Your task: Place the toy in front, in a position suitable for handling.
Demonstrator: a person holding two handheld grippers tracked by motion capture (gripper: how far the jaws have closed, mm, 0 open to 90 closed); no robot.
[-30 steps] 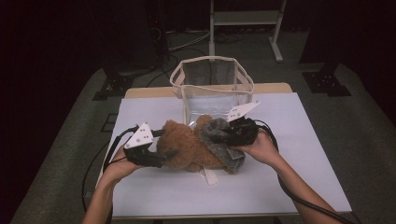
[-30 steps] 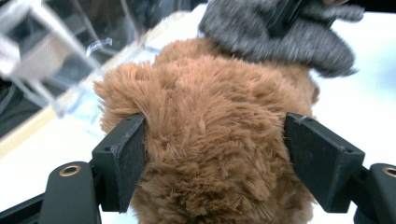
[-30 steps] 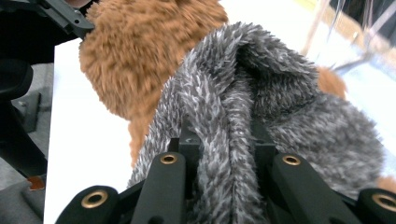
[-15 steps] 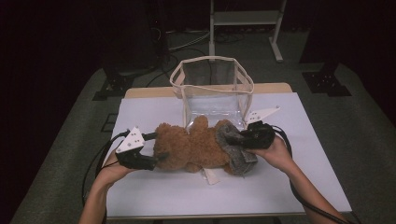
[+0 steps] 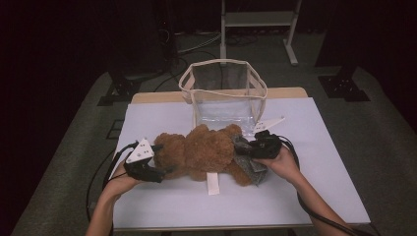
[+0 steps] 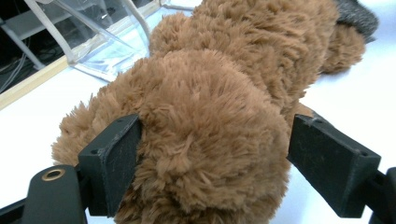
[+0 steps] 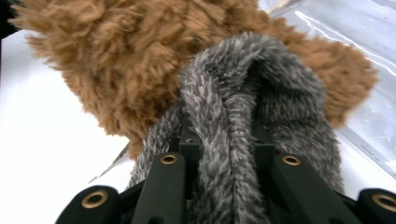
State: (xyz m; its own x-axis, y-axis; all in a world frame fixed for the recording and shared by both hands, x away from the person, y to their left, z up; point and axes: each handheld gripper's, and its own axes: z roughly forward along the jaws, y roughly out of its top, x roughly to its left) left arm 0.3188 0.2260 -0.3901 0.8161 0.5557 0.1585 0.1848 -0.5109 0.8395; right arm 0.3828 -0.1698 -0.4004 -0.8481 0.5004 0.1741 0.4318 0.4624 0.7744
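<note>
Left claw (image 6: 210, 154) just opening, pads loose around the bear (image 5: 204, 152). Right claw (image 7: 224, 158) clamped on grey cloth (image 7: 233, 116). Could drag or tear if pulled alone.

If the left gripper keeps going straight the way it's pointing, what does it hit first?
The teddy bear. The left gripper has its jaws on either side of the bear's furry end, which already bulges between them, so it would likely press straight into the fur.
</note>
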